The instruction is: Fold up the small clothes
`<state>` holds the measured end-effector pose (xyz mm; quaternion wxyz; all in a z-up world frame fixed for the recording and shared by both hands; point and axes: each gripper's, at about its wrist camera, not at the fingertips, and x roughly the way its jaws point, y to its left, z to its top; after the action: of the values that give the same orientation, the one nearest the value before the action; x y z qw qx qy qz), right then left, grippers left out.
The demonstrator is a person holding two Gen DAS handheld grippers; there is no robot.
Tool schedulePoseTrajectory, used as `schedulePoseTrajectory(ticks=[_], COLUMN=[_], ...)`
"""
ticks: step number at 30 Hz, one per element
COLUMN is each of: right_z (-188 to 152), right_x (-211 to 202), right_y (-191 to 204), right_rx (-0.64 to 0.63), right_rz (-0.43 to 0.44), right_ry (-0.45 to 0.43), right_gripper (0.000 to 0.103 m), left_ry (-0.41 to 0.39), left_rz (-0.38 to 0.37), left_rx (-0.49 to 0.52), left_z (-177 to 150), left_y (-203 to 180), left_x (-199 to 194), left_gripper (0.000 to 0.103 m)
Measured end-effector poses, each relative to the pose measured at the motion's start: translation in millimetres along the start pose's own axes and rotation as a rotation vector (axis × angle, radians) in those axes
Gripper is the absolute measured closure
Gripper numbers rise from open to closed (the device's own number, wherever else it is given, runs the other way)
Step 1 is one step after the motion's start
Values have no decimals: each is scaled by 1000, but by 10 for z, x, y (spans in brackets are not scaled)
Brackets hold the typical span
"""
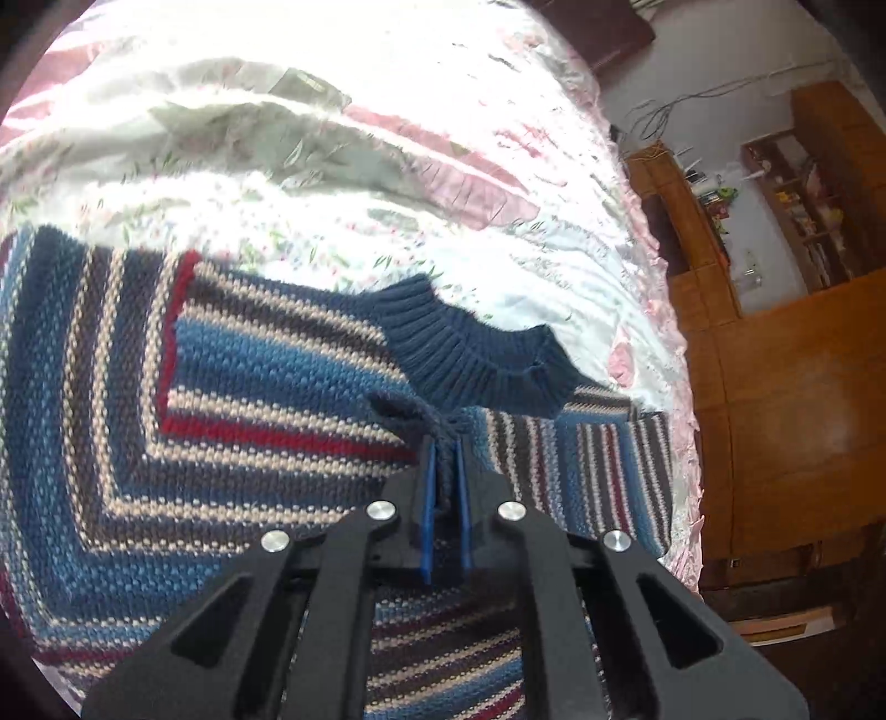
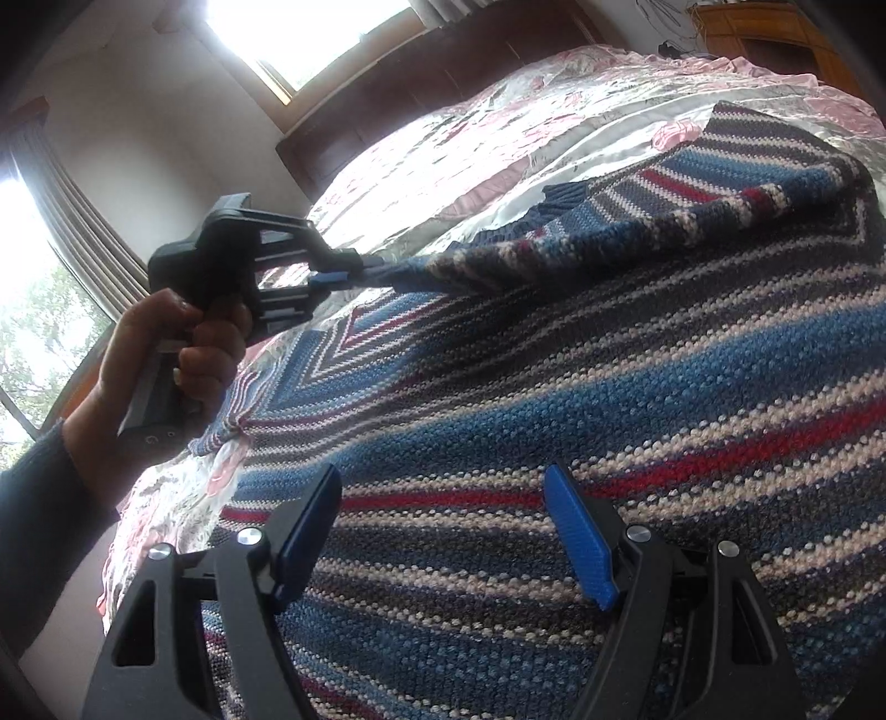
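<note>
A knitted sweater [image 1: 166,415] striped in blue, red, cream and grey lies spread on the bed, its navy ribbed collar [image 1: 482,354] raised. My left gripper [image 1: 446,448] is shut on a fold of knit just below the collar. In the right wrist view, a hand [image 2: 166,354] holds the left gripper [image 2: 346,277], which lifts one part of the sweater [image 2: 609,227] above the flat body [image 2: 554,399]. My right gripper [image 2: 443,482] hovers open just over the sweater's body, nothing between its blue pads [image 2: 581,543].
The bed wears a shiny pink and white floral cover [image 1: 332,166], whose frilled edge [image 1: 675,332] drops to a wooden floor [image 1: 786,399] on the right. Wooden shelves [image 1: 819,183] stand beyond. A dark headboard [image 2: 443,94] and bright windows [image 2: 310,33] lie past the bed.
</note>
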<state>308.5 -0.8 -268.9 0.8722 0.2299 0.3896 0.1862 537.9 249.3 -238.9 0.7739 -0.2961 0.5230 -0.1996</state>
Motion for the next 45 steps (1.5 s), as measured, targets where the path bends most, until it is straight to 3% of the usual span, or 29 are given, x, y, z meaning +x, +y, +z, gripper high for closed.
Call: schedulePoseTrajectory(ticks=[2,4,8,11,15,17,20,23,24,25,28,31,32,35,36,41,45], right_z=[6,8,4,2,1,-7,-14,-23,-26,-28,-39,-57,-68,-89,-98,-131,-164], right_x=[7,16,14,16,36,50,65,61,62,67,60,55,49,41,37,-4,-92], right_y=[-1,3,5,4,27,39,41,20,18,21,29,19,11,-3,5,121,286], right_rx=[0,-2,-6,-6,-11,-15,-24,-23,-24,-27,-40,-46,-48,-59,-65,-100,-101], right_rz=[1,0,-2,-2,-8,-12,-15,-11,-13,-17,-24,-19,-16,-12,-9,-40,-28], right_ry=[2,5,3,4,5,6,7,7,8,9,7,4,5,8,11,25,40], right_gripper=[26,25,24,24,24,23,23,23,23,23,22,22,22,21,20,16,15], left_ry=[-71,-109,-25,10,-10,23,65,-32,-79,-116,-112,-34,-26,0,-2,-110,-306], left_rz=[-77,-97,4,26,-6,35,90,200,173,123,-25,-50,-22,-31,-7,-64,43], left_rx=[61,87,7,-88,-75,-70,-90,-53,-45,-49,-51,-133,-148,-184,-197,-224,-287], left_z=[-23,-84,-238,-351,-369,-378,-432,-489,-506,-537,-563,-554,-549,-583,-602,-686,-676], left_y=[-109,-105,340,708,677,700,732,529,427,348,190,349,358,546,605,1011,1725], left_x=[-212,-325,-66,48,-30,5,57,-215,-315,-416,-408,-106,-9,3,-74,-996,-2136], left_gripper=[98,98,98,98,98,98,90,66,52,47,39,39,39,40,40,37,31])
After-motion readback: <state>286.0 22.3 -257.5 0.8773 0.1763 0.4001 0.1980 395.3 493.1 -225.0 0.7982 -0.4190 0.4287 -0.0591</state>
